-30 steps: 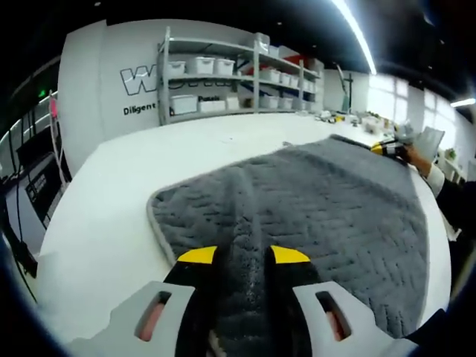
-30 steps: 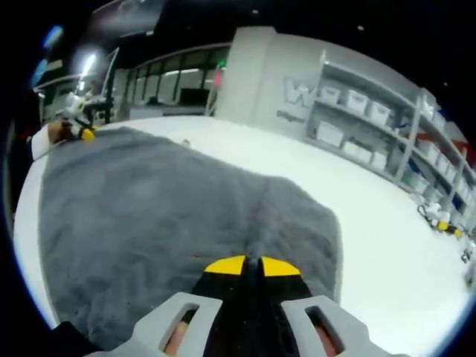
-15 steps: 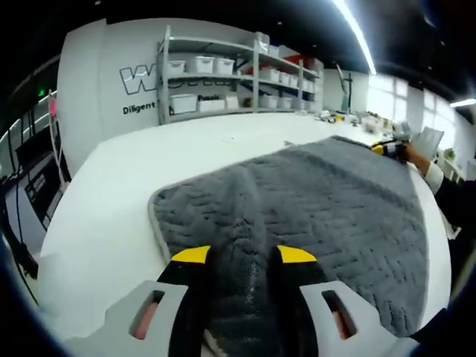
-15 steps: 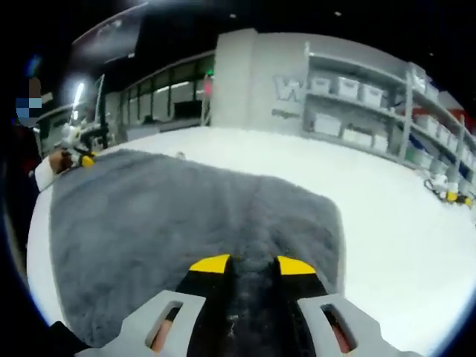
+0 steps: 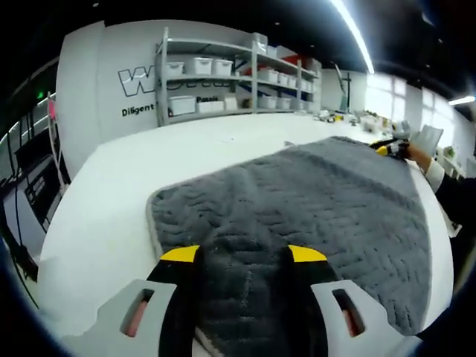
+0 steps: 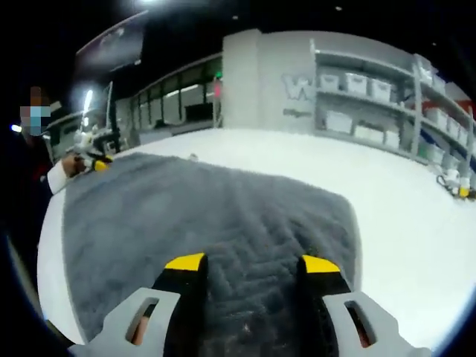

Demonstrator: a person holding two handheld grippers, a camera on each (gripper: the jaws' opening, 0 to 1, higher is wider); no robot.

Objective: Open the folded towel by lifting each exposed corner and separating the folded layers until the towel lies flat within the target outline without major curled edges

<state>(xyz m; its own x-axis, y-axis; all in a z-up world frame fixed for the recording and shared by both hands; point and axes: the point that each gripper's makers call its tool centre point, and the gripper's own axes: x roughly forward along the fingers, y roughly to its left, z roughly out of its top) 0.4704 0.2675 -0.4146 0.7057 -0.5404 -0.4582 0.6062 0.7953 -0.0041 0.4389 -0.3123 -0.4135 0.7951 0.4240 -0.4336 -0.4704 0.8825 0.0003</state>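
A white table (image 5: 111, 193) carries a grey towel (image 5: 312, 201) spread flat.

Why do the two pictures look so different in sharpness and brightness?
Left gripper view: crisp, with the towel weave and shelves readable, and a ceiling light strip glaring. Right gripper view: softer and blurred, towel pile smeared, wall lettering hazy; the fisheye bends both.

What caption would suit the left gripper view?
Left gripper, jaws open, over a grey towel spread on a white table.
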